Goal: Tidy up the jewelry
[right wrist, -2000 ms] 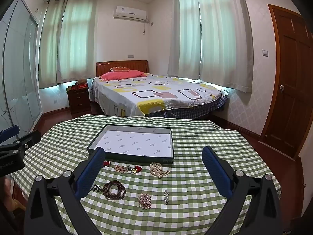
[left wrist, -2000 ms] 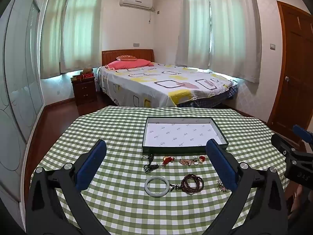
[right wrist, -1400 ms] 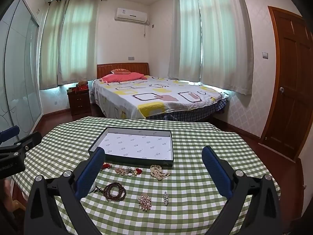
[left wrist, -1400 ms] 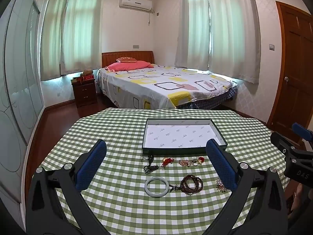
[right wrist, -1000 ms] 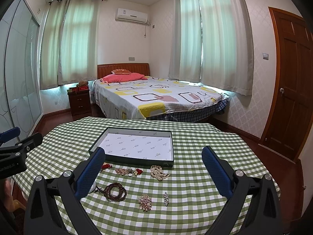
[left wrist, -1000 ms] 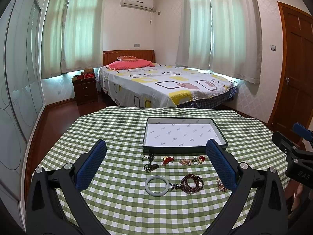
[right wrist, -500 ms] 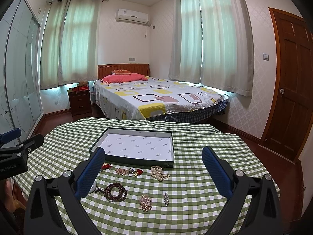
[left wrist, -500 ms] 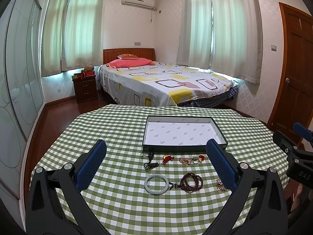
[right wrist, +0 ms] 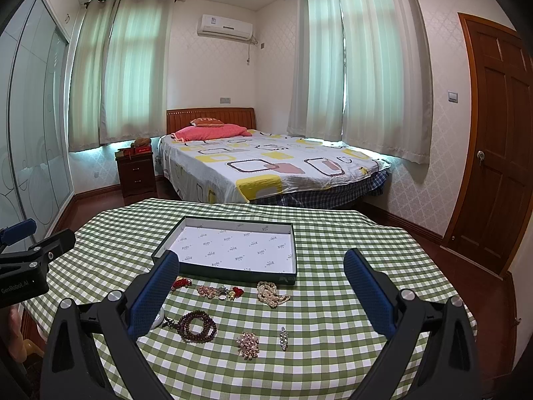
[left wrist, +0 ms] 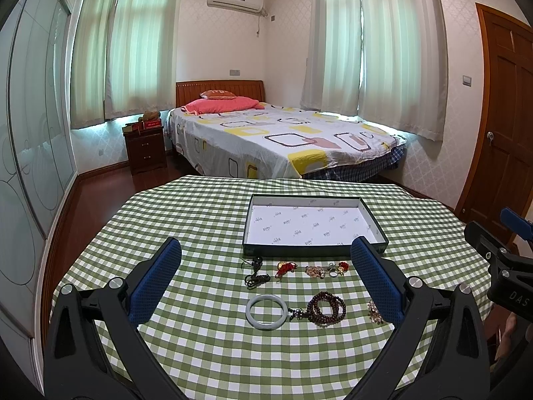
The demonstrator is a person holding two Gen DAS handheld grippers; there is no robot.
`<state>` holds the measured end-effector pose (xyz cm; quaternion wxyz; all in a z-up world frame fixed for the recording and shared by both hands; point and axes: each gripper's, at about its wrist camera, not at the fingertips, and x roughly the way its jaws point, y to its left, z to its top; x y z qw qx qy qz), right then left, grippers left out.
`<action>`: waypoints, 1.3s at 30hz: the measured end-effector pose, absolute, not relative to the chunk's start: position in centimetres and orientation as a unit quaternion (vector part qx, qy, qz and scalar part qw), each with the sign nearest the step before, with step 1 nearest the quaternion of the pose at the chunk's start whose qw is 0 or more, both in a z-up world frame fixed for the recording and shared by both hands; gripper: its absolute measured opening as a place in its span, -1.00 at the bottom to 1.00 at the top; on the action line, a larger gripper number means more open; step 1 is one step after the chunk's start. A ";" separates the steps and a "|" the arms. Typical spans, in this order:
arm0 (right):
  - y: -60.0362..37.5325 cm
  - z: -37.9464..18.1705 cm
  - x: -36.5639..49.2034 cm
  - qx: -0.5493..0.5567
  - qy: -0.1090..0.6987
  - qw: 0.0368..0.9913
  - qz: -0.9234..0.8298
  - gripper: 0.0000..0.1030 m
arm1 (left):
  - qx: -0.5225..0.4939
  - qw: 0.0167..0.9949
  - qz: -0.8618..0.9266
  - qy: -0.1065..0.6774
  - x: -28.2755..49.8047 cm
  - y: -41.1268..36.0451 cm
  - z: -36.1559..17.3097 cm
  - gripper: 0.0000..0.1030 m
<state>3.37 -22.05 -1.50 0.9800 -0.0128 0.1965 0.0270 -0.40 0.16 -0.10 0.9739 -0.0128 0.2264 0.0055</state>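
A shallow dark box [left wrist: 313, 250] [right wrist: 226, 275] lined with white paper lies empty on the green checked tablecloth [left wrist: 206, 226]. In front of it lie a pale jade bangle [left wrist: 266, 311], a dark bead bracelet [left wrist: 326, 308] [right wrist: 197, 326], a black cord [left wrist: 256, 271], a red knot charm [left wrist: 285, 268], a pearl strand [right wrist: 272, 294], a crystal brooch [right wrist: 248, 345] and a small clip [right wrist: 283, 337]. My left gripper [left wrist: 266, 283] hangs open above the bangle. My right gripper [right wrist: 261, 295] hangs open above the brooch. Both hold nothing.
A bed [left wrist: 276, 140] stands beyond the table, a dark nightstand [left wrist: 145, 148] to its left, a wooden door [right wrist: 496, 146] at the right. The table edge [right wrist: 466, 313] drops off close on the right. A hand [right wrist: 15, 333] shows at the lower left.
Both views shifted only slightly; the grippers hover over the table, still open. No jewelry has moved.
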 end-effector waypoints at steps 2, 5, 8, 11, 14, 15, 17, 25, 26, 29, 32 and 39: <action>-22.1 -1.6 3.4 -0.013 0.196 0.980 0.027 0.88 | -0.013 0.974 0.006 0.227 -0.4 0.1 -0.2 0.92; -22.1 -1.6 3.4 -0.012 0.197 0.980 0.027 0.88 | -0.013 0.974 0.006 0.227 -0.4 0.1 -0.3 0.92; -22.0 -1.6 3.3 -0.013 0.196 0.980 0.027 0.88 | -0.012 0.974 0.005 0.227 -0.4 0.1 -0.3 0.92; -22.0 -1.6 3.4 -0.013 0.196 0.980 0.027 0.88 | -0.012 0.974 0.005 0.227 -0.4 0.1 -0.4 0.92; -22.0 -1.5 3.4 -0.013 0.196 0.980 0.027 0.88 | -0.012 0.974 0.005 0.227 -0.4 0.1 -0.5 0.92; -22.0 -1.5 3.4 -0.012 0.196 0.980 0.028 0.88 | -0.013 0.974 0.005 0.228 -0.4 0.1 -0.5 0.92; -22.0 -1.5 3.4 -0.013 0.196 0.980 0.028 0.88 | -0.013 0.973 0.006 0.228 -0.4 0.1 -0.5 0.92; -22.0 -1.6 3.4 -0.013 0.195 0.980 0.028 0.88 | -0.012 0.973 0.006 0.228 -0.4 0.1 -0.5 0.92; -22.0 -1.6 3.4 -0.013 0.195 0.980 0.027 0.88 | -0.013 0.973 0.006 0.229 -0.4 0.1 -0.5 0.92; -22.0 -1.7 3.4 -0.013 0.196 0.980 0.028 0.88 | -0.011 0.973 0.006 0.230 -0.4 0.1 -0.6 0.92; -22.0 -2.0 3.6 -0.012 0.198 0.980 0.029 0.88 | -0.011 0.973 0.007 0.232 -0.3 0.1 -0.9 0.92; -22.3 -3.9 4.8 -0.007 0.210 0.977 0.034 0.88 | -0.015 0.969 0.018 0.247 1.2 1.1 -2.4 0.92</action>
